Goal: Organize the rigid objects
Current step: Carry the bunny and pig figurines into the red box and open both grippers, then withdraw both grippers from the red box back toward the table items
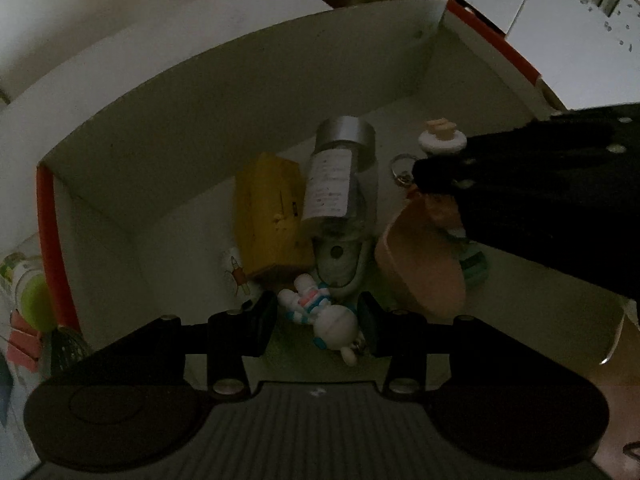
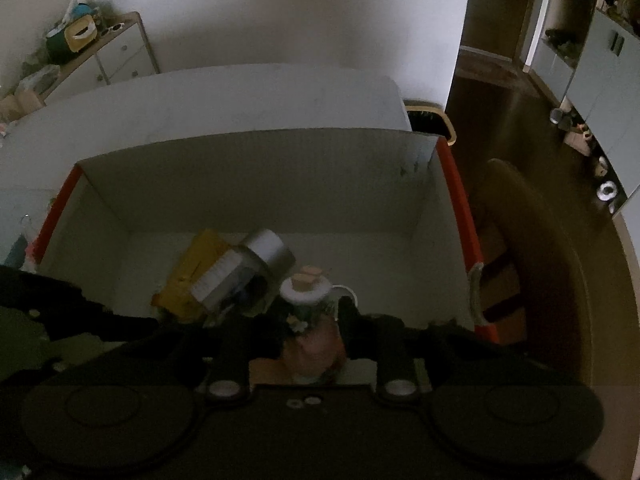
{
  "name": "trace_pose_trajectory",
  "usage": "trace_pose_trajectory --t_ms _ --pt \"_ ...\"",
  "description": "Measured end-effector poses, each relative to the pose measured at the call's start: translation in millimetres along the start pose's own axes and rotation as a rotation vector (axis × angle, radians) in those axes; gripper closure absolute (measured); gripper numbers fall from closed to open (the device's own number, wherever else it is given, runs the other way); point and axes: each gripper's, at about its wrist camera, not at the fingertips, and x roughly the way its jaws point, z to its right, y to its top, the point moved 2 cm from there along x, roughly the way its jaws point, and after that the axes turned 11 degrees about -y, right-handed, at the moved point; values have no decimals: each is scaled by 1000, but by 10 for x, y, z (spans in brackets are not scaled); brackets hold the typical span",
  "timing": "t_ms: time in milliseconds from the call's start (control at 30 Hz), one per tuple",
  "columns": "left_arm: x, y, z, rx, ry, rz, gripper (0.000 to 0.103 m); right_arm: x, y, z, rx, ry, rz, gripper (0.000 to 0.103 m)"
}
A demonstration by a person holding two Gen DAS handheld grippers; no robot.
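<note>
Pale desk (image 2: 240, 96) carried an open white carton (image 1: 200, 120) with orange edges, and both of your tools pointed steeply down into it.

Nearest, your left claw (image 1: 318, 312) stood at a moderate gap with a white astronaut figurine (image 1: 320, 312) filling the space between its pads. The pads appeared to bear on it from both sides, so it was recorded as held, low over the carton floor.

Your right claw (image 2: 310, 320) came in from the right of the left wrist view. It was set narrow over a peach-coloured piece (image 1: 420, 264). The shadow was too deep there to say whether its pads pressed on that piece.

Just beyond the figurine, a clear jar (image 1: 340, 184) with a silver lid lay on its side. A yellow packet (image 1: 272, 216) lay touching it on the left. A small green item (image 1: 476, 268) showed from under the peach-coloured piece.

Further in, a metal key ring (image 1: 402, 168) lay near a white-capped bottle (image 1: 442, 140) with a tan stopper. All of these sat on the carton floor, short of its tall far wall.

Beyond the desk, a chest of drawers (image 2: 120, 60) stood against the wall at far left, and dark flooring (image 2: 500, 100) ran off to the right.
</note>
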Motion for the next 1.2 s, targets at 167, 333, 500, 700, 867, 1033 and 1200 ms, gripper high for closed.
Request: trace_pose_trajectory --t_ms 167,333,500,700,867,1033,1200 --pt "39 44 6 -6 7 -3 59 -85 -38 55 12 15 8 62" --pt "8 44 46 3 21 24 48 -214 -84 61 7 23 30 59" --pt "-114 -1 88 3 13 57 43 -309 -106 105 14 35 50 53" --pt "-335 -128 162 28 11 106 43 -446 -158 145 24 49 68 50" --pt "-574 -219 213 26 3 163 43 -604 -210 109 21 61 90 43" --pt "-848 -302 240 39 -6 225 43 -804 -251 82 28 87 106 42" --pt "-1041 -429 214 38 -26 268 43 -1019 -298 49 25 100 138 38"
